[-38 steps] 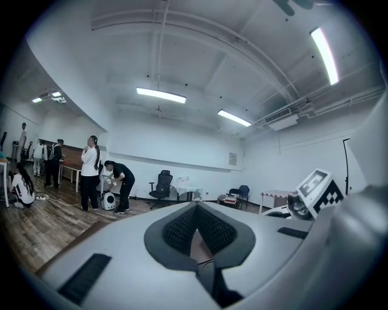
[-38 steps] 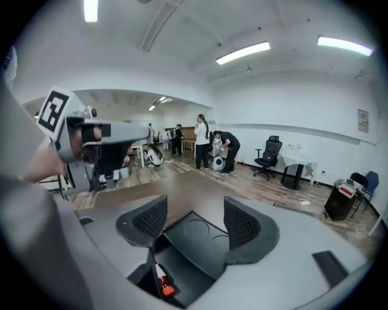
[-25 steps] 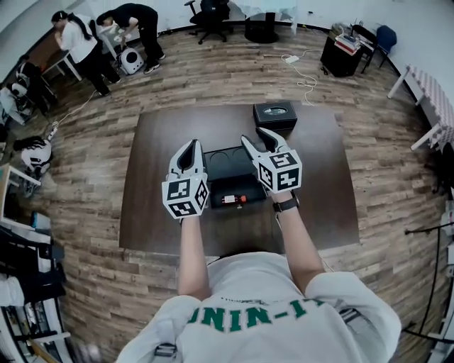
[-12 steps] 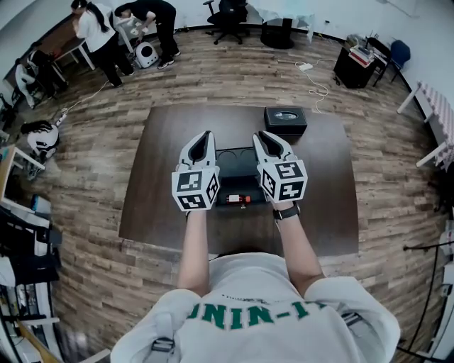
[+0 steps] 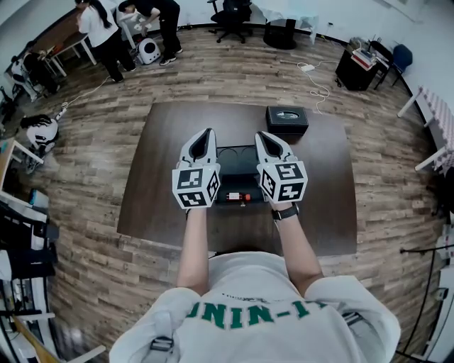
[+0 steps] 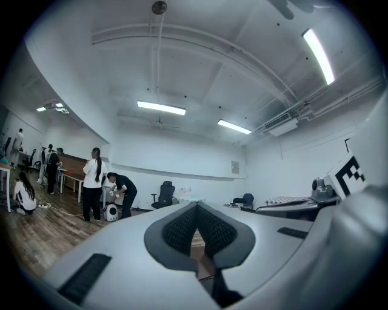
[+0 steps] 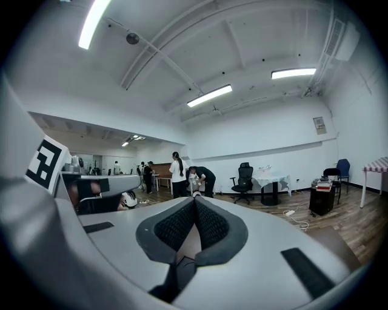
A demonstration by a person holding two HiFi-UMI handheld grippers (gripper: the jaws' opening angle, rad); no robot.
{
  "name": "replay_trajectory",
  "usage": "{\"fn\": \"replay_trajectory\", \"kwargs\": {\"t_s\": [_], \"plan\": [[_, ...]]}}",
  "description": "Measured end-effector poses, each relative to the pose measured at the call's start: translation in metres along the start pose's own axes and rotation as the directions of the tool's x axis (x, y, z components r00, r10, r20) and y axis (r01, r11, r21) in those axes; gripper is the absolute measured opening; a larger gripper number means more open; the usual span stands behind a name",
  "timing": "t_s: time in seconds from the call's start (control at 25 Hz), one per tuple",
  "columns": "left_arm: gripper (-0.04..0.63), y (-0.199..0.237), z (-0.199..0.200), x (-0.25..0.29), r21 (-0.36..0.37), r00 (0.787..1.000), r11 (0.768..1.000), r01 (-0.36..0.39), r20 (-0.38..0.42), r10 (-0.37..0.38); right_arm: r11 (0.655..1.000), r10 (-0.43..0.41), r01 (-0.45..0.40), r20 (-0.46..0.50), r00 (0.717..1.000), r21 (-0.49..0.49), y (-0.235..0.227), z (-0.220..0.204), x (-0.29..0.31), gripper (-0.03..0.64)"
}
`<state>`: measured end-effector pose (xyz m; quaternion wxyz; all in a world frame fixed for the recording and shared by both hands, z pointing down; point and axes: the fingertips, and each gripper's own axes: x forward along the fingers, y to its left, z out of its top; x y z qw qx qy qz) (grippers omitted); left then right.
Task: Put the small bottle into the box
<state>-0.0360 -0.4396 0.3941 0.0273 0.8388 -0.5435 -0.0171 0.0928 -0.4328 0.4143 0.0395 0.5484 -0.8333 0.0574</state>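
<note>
A small bottle (image 5: 235,196) with a red band lies on its side between my two grippers. It is at the near edge of an open black box (image 5: 237,162) on the dark table (image 5: 319,184). I cannot tell whether it lies inside the box or just in front of it. My left gripper (image 5: 206,133) (image 6: 197,206) hovers over the box's left side, shut and empty. On the box's right side my right gripper (image 5: 260,135) (image 7: 194,200) is also shut, with nothing between its pads. Both gripper views look out across the room, not at the bottle.
A black tissue box (image 5: 286,119) stands at the table's far right. Beyond the table on the wooden floor are people (image 5: 99,32), an office chair (image 5: 233,15), a black cabinet (image 5: 357,65) and cables (image 5: 316,81).
My right gripper's jaws have gone from apart to shut, with nothing in them. Both grippers have drawn slightly closer together over the box. The bottle has not moved.
</note>
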Motion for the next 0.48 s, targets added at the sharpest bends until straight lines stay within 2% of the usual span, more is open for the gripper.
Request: {"fn": "replay_trajectory", "kwargs": {"t_s": [0.48], "plan": [[0.012, 0.0106, -0.0097, 0.0015, -0.006, 1.000, 1.000, -0.003, -0.013, 0.003, 0.999, 0.022, -0.022, -0.005, 1.000, 0.026, 0.0089, -0.0073, 0.0081, 0.015]]}}
